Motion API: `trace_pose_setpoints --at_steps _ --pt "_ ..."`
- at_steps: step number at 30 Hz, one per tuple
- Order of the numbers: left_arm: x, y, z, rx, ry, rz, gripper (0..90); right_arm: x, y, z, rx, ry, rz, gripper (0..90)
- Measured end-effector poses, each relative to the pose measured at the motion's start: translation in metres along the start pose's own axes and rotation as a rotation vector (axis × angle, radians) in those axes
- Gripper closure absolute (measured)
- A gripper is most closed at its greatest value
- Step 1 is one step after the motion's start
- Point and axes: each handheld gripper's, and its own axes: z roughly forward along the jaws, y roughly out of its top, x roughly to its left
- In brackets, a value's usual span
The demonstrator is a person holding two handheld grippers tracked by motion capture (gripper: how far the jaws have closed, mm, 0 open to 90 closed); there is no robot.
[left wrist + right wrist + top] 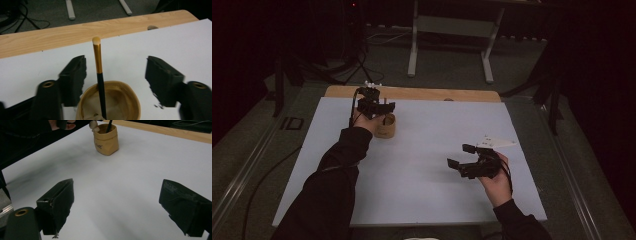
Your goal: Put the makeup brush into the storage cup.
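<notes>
My left gripper point(116, 80) stands open, its jaws well apart on either side of a black-and-gold brush handle point(99, 75) and touching neither it nor anything else. The handle rises upright from a small tan pouch-like cup point(125, 100) just below the jaws, so I judge the brush sits there to be stored. The cup stands on the white sheet point(437, 200) covering the table point(412, 93), towards its far left. My right gripper point(467, 159) hovers open and empty, well apart from the cup.

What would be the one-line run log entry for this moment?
left gripper: open, around brush | brush: standing in cup | right gripper: open, nothing between jaws
</notes>
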Motion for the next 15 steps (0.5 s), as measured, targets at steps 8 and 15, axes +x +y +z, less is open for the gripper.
trace_pose_setpoints --at_steps 8,15 --pt "0.003 0.007 -0.010 -0.015 -0.040 -0.037 8.4 -0.001 0.000 -0.001 -0.007 -0.005 -0.001 12.5" --pt "0.008 0.009 -0.024 -0.008 -0.131 0.009 0.1 -0.001 0.000 -0.002 -0.006 -0.010 0.000 12.5"
